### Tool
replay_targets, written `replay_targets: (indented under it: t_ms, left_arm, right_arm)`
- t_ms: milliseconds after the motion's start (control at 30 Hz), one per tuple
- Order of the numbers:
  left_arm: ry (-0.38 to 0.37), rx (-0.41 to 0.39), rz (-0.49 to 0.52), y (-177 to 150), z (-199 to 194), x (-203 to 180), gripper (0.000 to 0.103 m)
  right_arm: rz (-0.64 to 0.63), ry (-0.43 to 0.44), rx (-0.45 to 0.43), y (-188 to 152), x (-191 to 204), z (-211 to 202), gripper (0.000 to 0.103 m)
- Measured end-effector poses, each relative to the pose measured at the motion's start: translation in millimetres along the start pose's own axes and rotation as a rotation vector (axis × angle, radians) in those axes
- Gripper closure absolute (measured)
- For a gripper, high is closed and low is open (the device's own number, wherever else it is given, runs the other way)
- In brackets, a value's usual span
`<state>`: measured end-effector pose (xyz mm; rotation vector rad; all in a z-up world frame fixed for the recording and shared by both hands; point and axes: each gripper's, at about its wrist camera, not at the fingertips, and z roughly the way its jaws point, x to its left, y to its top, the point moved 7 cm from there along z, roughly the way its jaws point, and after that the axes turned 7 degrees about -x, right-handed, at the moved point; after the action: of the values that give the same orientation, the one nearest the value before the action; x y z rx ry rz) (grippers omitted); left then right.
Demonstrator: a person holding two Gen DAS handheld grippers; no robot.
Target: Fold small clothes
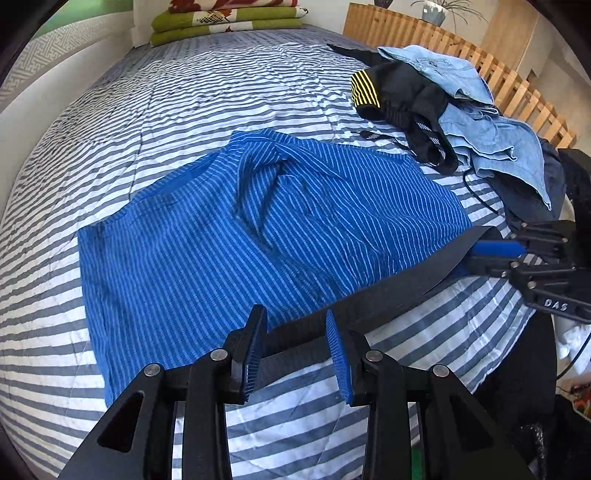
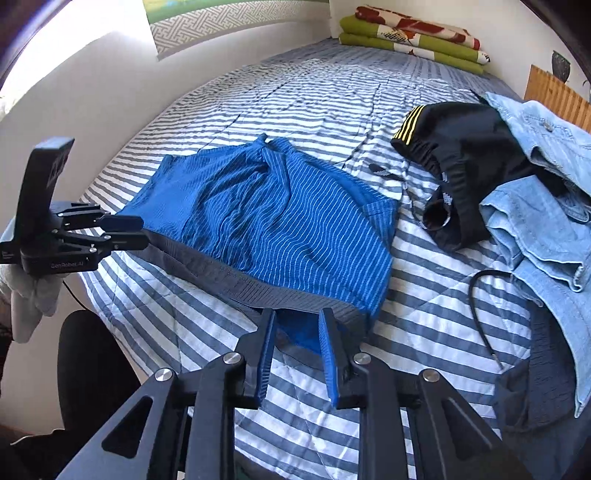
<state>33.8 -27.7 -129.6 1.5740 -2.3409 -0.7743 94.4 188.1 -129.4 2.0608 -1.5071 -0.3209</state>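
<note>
Blue striped shorts (image 1: 258, 229) (image 2: 277, 229) lie spread on the striped bed cover (image 1: 184, 96), with the grey waistband (image 1: 388, 291) (image 2: 229, 277) toward me. My left gripper (image 1: 297, 347) is open at one end of the waistband, which passes between its fingers without being pinched; it also shows at the left of the right wrist view (image 2: 125, 230). My right gripper (image 2: 297, 347) is open at the other end, with the band's edge and blue lining in the gap. Seen from the side, the right gripper (image 1: 484, 258) straddles the band.
Black shorts with yellow stripes (image 1: 391, 96) (image 2: 461, 155) and denim clothes (image 1: 491, 133) (image 2: 546, 206) are piled on the right of the bed. A black cable (image 2: 480, 306) lies nearby. Folded green blankets (image 1: 229, 18) sit at the far end, wooden slats (image 1: 461, 40) beyond the pile.
</note>
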Motion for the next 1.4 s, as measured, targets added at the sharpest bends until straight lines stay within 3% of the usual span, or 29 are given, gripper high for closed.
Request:
replay_targets:
  t_ms: [67,133,200,367,567,633,767,867,1133,1267,1400]
  left_arm:
    - [-0.026,0.026,0.014,-3,7,-9,0.067]
    - [-0.044,0.051,0.031,-11,13,-15,0.067]
    - [-0.055,0.078,0.035,-22,19,-19,0.067]
    - [-0.051,0.066,0.012,-48,19,-23,0.068]
    - [-0.069,0.018,-0.074,-64,11,-13,0.068]
    - [-0.075,0.012,-0.097,-65,10,-10,0.068]
    - [-0.061,-0.006,-0.092,-56,5,-16,0.070]
    - [-0.101,-0.047,-0.078,-38,1,-33,0.071]
    - [-0.196,-0.044,-0.003,-4,30,-106,0.071]
    - [-0.188,-0.026,0.021,-1,43,-127,0.071]
    - [-0.100,-0.021,0.050,0,49,-119,0.071]
  right_arm:
    - [0.033,-0.006,0.050,-5,1,22,0.086]
    - [0.059,0.048,0.109,-17,6,35,0.087]
    - [0.014,0.056,0.125,-27,12,37,0.087]
    - [0.016,0.043,0.103,-27,6,33,0.087]
    - [-0.015,-0.064,-0.005,-8,-3,38,0.087]
    - [0.001,-0.029,-0.029,-4,0,43,0.087]
    - [0.042,0.014,-0.102,13,9,45,0.087]
    - [0.070,0.015,-0.168,31,8,35,0.087]
    - [0.091,-0.029,-0.208,53,-16,23,0.087]
    - [0.156,-0.012,-0.189,49,-39,24,0.087]
    - [0.205,0.013,-0.173,42,-55,22,0.087]
